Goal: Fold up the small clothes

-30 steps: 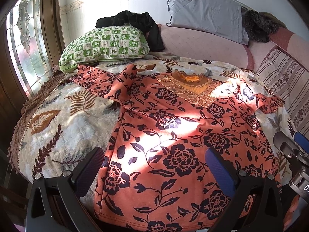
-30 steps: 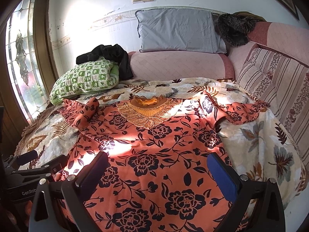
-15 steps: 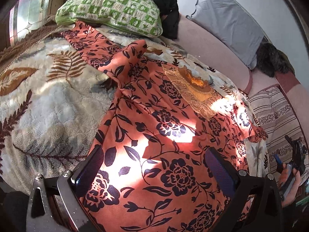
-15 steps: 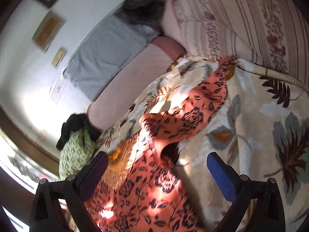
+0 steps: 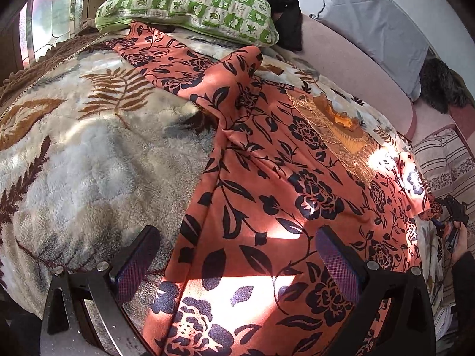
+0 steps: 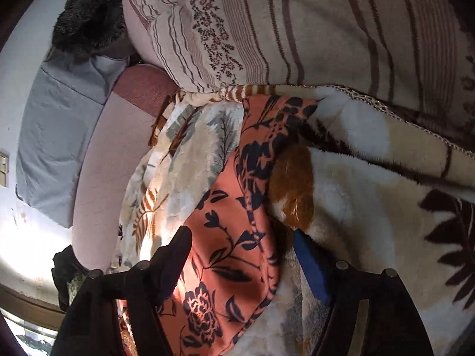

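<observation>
Orange floral dress (image 5: 282, 195) spread flat on a leaf-print blanket (image 5: 89, 163) over the bed, neckline (image 5: 341, 124) toward the far cushions, one sleeve (image 5: 184, 65) trailing toward the green pillow (image 5: 190, 6), the other sleeve (image 6: 237, 213) lying near the striped cushion (image 6: 297, 29). No fold made yet, by the look of it.

Left hand-held gripper (image 5: 237, 267) released, jaws wide, straddling the dress's side edge close to the hem; nothing pinched.

Right hand-held gripper (image 6: 243, 255) closing around the other sleeve, cloth between the jaws, pads not yet pressing on it; seen small at the far edge of the left view too.

Risks from here, as a judgement:
- Blue pad sits against the fluffy blanket beside the sleeve edge; closing like this could catch pile along with cloth and drag the blanket up.
- Grip lands near the sleeve's border, so thin fabric may slip out once lifted.
- Left jaws half over blanket, half over dress; a careless pinch could take only one layer or bunch the hem.
- Slack, slippery cloth likely to wrinkle if one side moves before the other.
</observation>
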Demonstrator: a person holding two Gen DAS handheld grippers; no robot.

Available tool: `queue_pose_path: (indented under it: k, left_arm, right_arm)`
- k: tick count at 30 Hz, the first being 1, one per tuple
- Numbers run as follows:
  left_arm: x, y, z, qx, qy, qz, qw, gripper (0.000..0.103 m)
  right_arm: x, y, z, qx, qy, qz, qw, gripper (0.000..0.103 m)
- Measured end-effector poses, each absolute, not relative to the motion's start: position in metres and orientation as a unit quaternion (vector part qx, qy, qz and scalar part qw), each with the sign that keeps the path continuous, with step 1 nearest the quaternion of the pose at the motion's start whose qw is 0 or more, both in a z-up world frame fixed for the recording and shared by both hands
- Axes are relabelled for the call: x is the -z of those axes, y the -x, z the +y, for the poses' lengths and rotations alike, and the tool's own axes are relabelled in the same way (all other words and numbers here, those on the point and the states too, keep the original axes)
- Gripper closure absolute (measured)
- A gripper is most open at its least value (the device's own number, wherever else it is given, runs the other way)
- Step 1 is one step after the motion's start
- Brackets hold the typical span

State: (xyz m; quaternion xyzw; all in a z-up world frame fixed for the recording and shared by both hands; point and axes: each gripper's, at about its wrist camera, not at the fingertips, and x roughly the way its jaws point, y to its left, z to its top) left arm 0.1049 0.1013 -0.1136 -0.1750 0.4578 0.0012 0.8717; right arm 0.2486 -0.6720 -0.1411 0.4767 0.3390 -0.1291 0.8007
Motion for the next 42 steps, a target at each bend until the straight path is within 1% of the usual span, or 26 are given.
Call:
queue_pose_path:
  k: [3,4,5,7,8,9,13,16,20,24,26,29,30,32,33,34,35,36,37,38,39,42]
  left_arm:
    - [0.12,-0.107,0.1,0.001,0.168,0.46,0.872,0.0]
    - [0.121,-0.106,0.101,0.003,0.172,0.458,0.872,0.0]
    - [0.123,-0.105,0.102,0.005,0.176,0.456,0.872,0.0]
    - [0.126,-0.102,0.108,0.003,0.184,0.455,0.871,0.0]
    - [0.128,-0.101,0.111,0.002,0.189,0.453,0.871,0.0]
    - [0.128,-0.099,0.115,0.004,0.195,0.448,0.873,0.0]
    - [0.124,-0.091,0.126,0.009,0.221,0.431,0.875,0.0]
    - [0.121,-0.083,0.136,0.009,0.236,0.419,0.877,0.0]
    - [0.122,-0.071,0.153,0.003,0.267,0.409,0.873,0.0]
    - [0.117,-0.063,0.162,0.003,0.283,0.39,0.876,0.0]
    - [0.114,-0.06,0.165,0.003,0.285,0.385,0.878,0.0]
    - [0.114,-0.058,0.168,0.003,0.289,0.383,0.877,0.0]
    - [0.115,-0.059,0.168,0.003,0.289,0.385,0.877,0.0]
    - [0.115,-0.06,0.167,0.005,0.284,0.389,0.877,0.0]
    - [0.115,-0.06,0.165,0.006,0.277,0.39,0.878,0.0]
    - [0.115,-0.059,0.164,0.006,0.269,0.389,0.881,0.0]
    - [0.114,-0.059,0.162,0.007,0.263,0.388,0.883,0.0]
    - [0.114,-0.06,0.16,0.007,0.259,0.387,0.885,0.0]
    - [0.114,-0.062,0.157,0.007,0.256,0.387,0.886,0.0]
    - [0.113,-0.063,0.154,0.009,0.253,0.388,0.886,0.0]
    - [0.113,-0.064,0.151,0.01,0.248,0.387,0.888,0.0]
    - [0.108,-0.067,0.133,-0.001,0.203,0.391,0.898,0.0]
  right_arm:
    - [0.15,-0.265,-0.672,0.144,-0.441,0.379,0.801,0.054]
    - [0.151,-0.27,-0.672,0.152,-0.426,0.393,0.801,0.072]
    - [0.151,-0.272,-0.671,0.156,-0.416,0.398,0.802,0.08]
    - [0.147,-0.272,-0.669,0.158,-0.408,0.4,0.805,0.086]
    - [0.138,-0.271,-0.663,0.152,-0.397,0.396,0.814,0.094]
    - [0.128,-0.27,-0.656,0.136,-0.39,0.386,0.825,0.098]
    - [0.069,-0.268,-0.614,0.093,-0.346,0.36,0.861,0.098]
    - [0.019,-0.27,-0.556,0.049,-0.28,0.349,0.893,0.098]
    - [-0.035,-0.256,-0.448,-0.031,-0.196,0.318,0.927,0.098]
    - [-0.052,-0.231,-0.319,-0.09,-0.076,0.294,0.949,0.098]
    - [-0.041,-0.213,-0.253,-0.13,-0.027,0.3,0.945,0.098]
    - [0.008,-0.198,-0.168,-0.164,0.045,0.315,0.934,0.097]
    - [0.036,-0.2,-0.145,-0.172,0.065,0.34,0.922,0.097]
    - [0.107,-0.216,-0.118,-0.192,0.095,0.435,0.874,0.095]
    - [0.136,-0.22,-0.115,-0.195,0.086,0.476,0.853,0.095]
    - [0.146,-0.217,-0.12,-0.196,0.061,0.471,0.858,0.094]
    - [0.142,-0.213,-0.13,-0.201,0.027,0.455,0.867,0.09]
    - [0.14,-0.213,-0.14,-0.212,-0.013,0.463,0.861,0.082]
    - [0.135,-0.213,-0.151,-0.226,-0.05,0.467,0.853,0.049]
    - [0.128,-0.211,-0.163,-0.229,-0.075,0.459,0.855,0.01]
    - [0.12,-0.208,-0.176,-0.228,-0.096,0.446,0.86,0.006]
    - [0.111,-0.203,-0.216,-0.25,-0.19,0.431,0.846,0.006]
